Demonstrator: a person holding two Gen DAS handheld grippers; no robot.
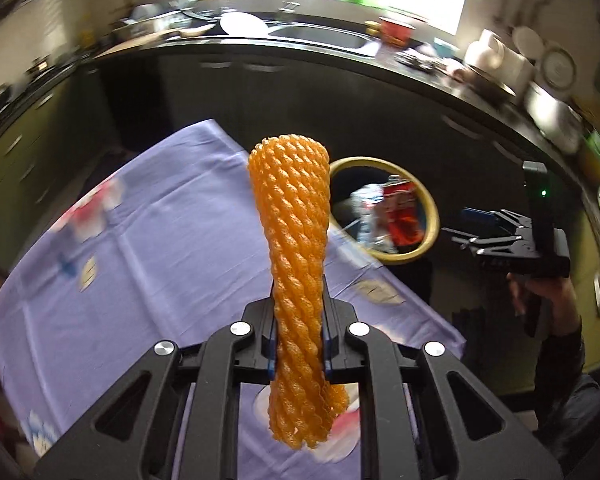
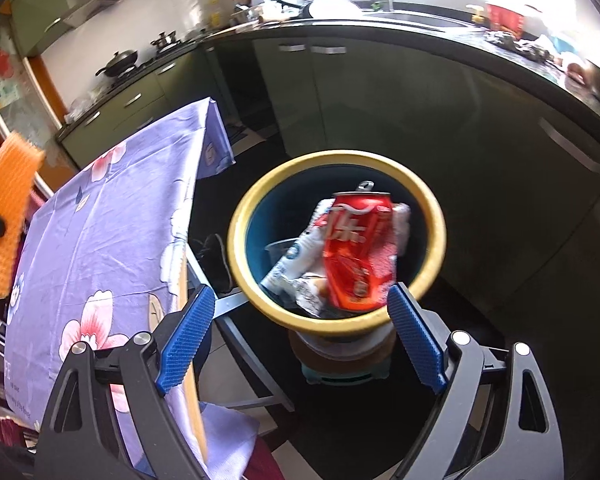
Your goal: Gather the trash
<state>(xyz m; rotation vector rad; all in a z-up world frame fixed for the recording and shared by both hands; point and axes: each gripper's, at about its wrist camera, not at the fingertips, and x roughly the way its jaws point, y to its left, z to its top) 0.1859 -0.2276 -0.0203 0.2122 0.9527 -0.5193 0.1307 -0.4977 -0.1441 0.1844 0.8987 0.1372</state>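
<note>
Left tool clenched on orange foam net, tilted downward; right tool released.

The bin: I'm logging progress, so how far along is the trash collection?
Done: a red can and crumpled wrappers lie in the yellow-rimmed bin. In hand: the left gripper clamps an orange foam net. Left: dropping it in. The right gripper is open, empty.
</note>
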